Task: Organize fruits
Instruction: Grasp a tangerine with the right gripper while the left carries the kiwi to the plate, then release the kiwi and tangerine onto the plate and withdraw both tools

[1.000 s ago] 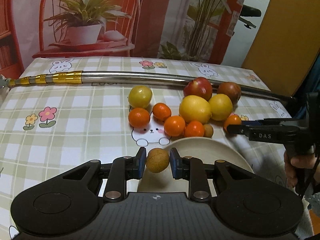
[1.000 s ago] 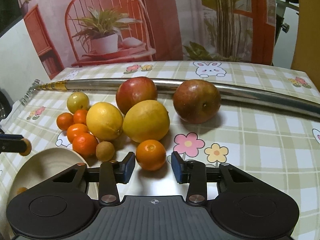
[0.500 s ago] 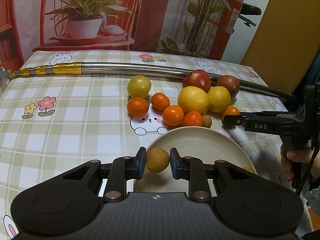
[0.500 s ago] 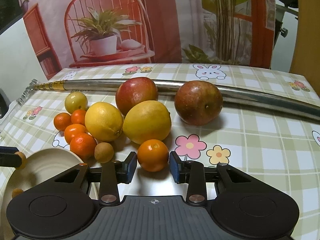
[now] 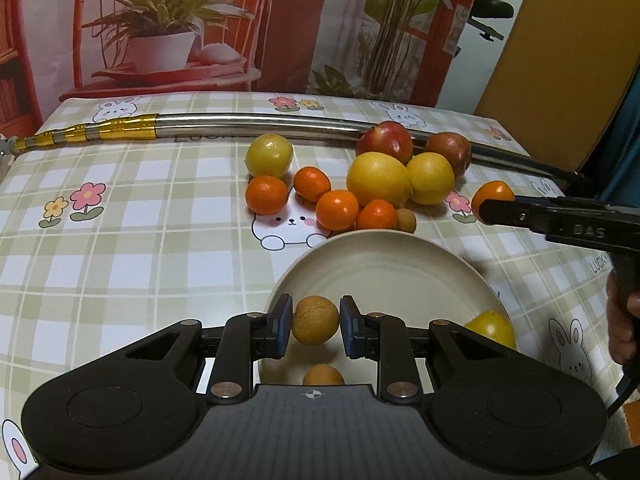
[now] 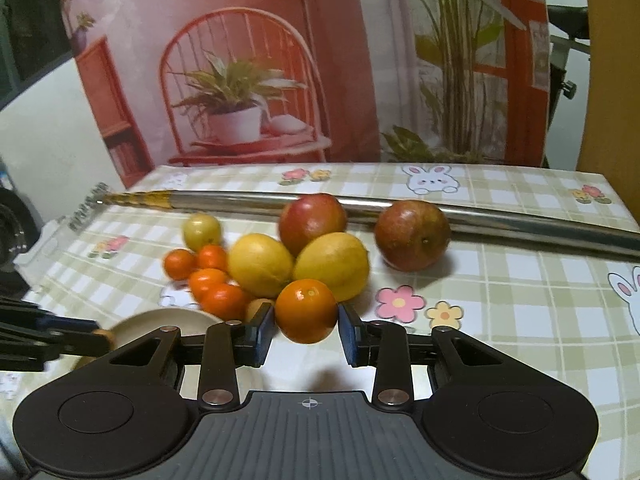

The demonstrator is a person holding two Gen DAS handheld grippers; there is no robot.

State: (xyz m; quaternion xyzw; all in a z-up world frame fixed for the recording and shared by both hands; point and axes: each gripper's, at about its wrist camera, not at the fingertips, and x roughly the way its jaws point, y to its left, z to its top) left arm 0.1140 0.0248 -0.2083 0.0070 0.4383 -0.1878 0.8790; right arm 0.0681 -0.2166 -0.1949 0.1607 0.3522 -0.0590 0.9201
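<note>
A small tan-brown fruit (image 5: pixel 315 320) is clamped between the blue pads of the left gripper (image 5: pixel 314 326) and is held over the near part of the cream plate (image 5: pixel 384 256). Inside the plate, 1 more tan-brown fruit (image 5: pixel 322 375) is seen at the near edge, partly hidden by the gripper body, and a yellow fruit (image 5: pixel 491 328) lies at the plate's right rim.

The right gripper (image 6: pixel 306 330) is closed on an orange mandarin (image 6: pixel 306 310), which is gripped between its pads and raised clear of the checked tablecloth (image 6: pixel 520 320), to the right of the plate and just beyond its far rim. In the left wrist view the same gripper is seen from the side, with a hand (image 5: pixel 624 324) on its grip.

Beyond the plate's far rim, a cluster of fruit rests on the cloth: 4 mandarins (image 5: pixel 337 210), a small brown fruit (image 5: pixel 406 220) just beside the rim, 2 large yellow fruits (image 5: pixel 378 179), a smaller yellow-green fruit (image 5: pixel 269 155), and 2 red apples (image 5: pixel 385 142) farthest from the plate. A long metal pole (image 5: pixel 256 122) with gold bands is laid across the cloth behind the cluster, and the apples are touching it or just beside it.
</note>
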